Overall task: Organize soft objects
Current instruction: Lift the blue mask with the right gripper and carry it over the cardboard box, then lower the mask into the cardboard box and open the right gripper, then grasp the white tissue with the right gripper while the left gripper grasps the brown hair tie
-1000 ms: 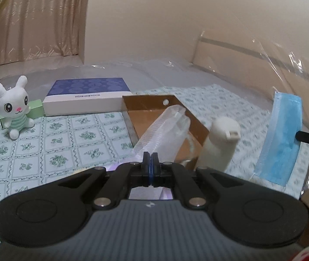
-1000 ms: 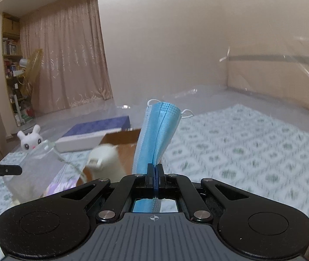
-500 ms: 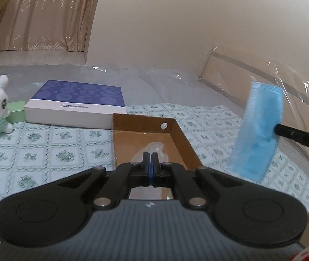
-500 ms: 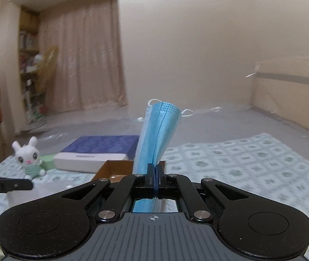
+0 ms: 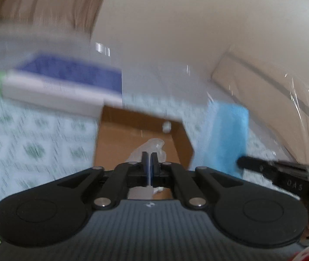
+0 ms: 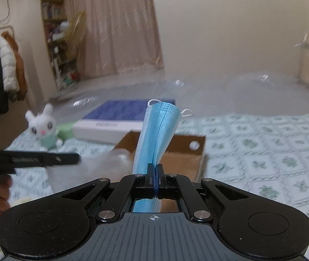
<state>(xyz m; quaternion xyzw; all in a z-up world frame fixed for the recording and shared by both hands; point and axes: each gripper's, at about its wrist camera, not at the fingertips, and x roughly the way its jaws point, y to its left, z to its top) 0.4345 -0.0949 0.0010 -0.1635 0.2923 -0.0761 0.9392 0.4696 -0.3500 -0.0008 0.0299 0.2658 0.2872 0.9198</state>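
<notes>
My left gripper (image 5: 149, 163) is shut on a clear plastic bag (image 5: 148, 149) and holds it above the open brown cardboard box (image 5: 119, 139). My right gripper (image 6: 154, 171) is shut on a folded blue face mask (image 6: 158, 134), which stands up over the same box (image 6: 180, 154). In the left wrist view the mask (image 5: 226, 137) hangs just right of the box, with the right gripper's fingers (image 5: 254, 164) below it. The left gripper (image 6: 76, 157) shows at the left of the right wrist view, the bag (image 6: 111, 163) blurred under it.
A white rabbit plush (image 6: 43, 128) sits at the far left on the patterned bedspread (image 6: 263, 148). A flat blue and white box (image 6: 122, 117) lies behind the cardboard box, with a green item (image 6: 65, 130) beside it. Clear plastic sheeting covers the bed's far end.
Both grippers moved closer together over the cardboard box. The mask shifted left toward the box. The left view is now motion blurred.
</notes>
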